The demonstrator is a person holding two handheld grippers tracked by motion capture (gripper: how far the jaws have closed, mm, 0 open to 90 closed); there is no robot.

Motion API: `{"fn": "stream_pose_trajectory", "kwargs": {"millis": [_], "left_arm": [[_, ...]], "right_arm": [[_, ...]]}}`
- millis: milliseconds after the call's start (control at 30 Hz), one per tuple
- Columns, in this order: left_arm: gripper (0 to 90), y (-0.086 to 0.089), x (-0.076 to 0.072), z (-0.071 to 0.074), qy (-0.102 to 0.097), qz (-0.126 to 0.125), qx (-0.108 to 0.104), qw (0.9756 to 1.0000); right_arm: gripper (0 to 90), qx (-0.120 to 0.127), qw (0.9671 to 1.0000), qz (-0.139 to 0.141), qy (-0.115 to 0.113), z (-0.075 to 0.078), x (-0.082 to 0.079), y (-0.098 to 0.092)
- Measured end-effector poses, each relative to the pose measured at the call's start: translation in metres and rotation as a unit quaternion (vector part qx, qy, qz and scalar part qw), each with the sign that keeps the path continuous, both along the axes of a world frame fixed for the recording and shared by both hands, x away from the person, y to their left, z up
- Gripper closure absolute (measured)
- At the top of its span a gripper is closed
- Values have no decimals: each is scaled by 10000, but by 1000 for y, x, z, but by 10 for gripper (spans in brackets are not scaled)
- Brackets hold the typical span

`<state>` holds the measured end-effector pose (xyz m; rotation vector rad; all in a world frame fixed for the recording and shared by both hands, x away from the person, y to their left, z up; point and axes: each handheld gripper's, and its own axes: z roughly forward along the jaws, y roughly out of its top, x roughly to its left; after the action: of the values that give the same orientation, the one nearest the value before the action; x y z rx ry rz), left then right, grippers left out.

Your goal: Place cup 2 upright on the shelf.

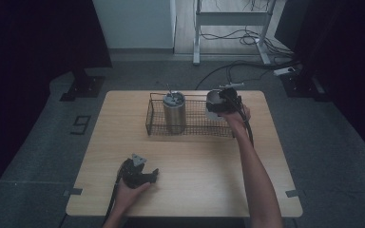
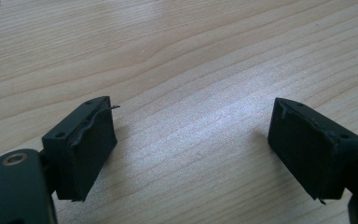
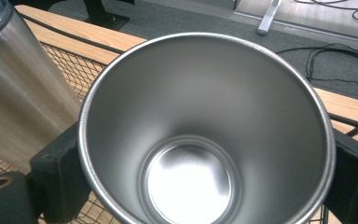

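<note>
High view is showing the desk (image 1: pixel 195 156) carrying a wire basket (image 1: pixel 190 124). Beside the lidded tumbler (image 1: pixel 174 112) inside that basket, the right claw (image 1: pixel 224 105) is gripping a steel cup (image 1: pixel 213 103); the left claw (image 1: pixel 145 175) is resting wide, empty.

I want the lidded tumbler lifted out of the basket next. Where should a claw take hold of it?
Probably across the upper wall of the lidded tumbler, just under the lid, coming down from above. It stands upright, and the wire basket walls surround its lower part.
</note>
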<state>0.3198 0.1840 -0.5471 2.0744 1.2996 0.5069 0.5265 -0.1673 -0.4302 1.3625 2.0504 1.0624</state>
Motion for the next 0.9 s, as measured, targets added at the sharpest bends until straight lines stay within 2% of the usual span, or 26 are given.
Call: {"fn": "stream_pose_trajectory", "kwargs": {"millis": [333, 900], "left_arm": [[149, 0, 0, 0, 0, 1, -4, 10000], [149, 0, 0, 0, -4, 2, -6, 10000]], "right_arm": [[69, -117, 9999, 5, 122, -11, 5, 6], [69, -199, 9994, -15, 281, -26, 11, 5]]}}
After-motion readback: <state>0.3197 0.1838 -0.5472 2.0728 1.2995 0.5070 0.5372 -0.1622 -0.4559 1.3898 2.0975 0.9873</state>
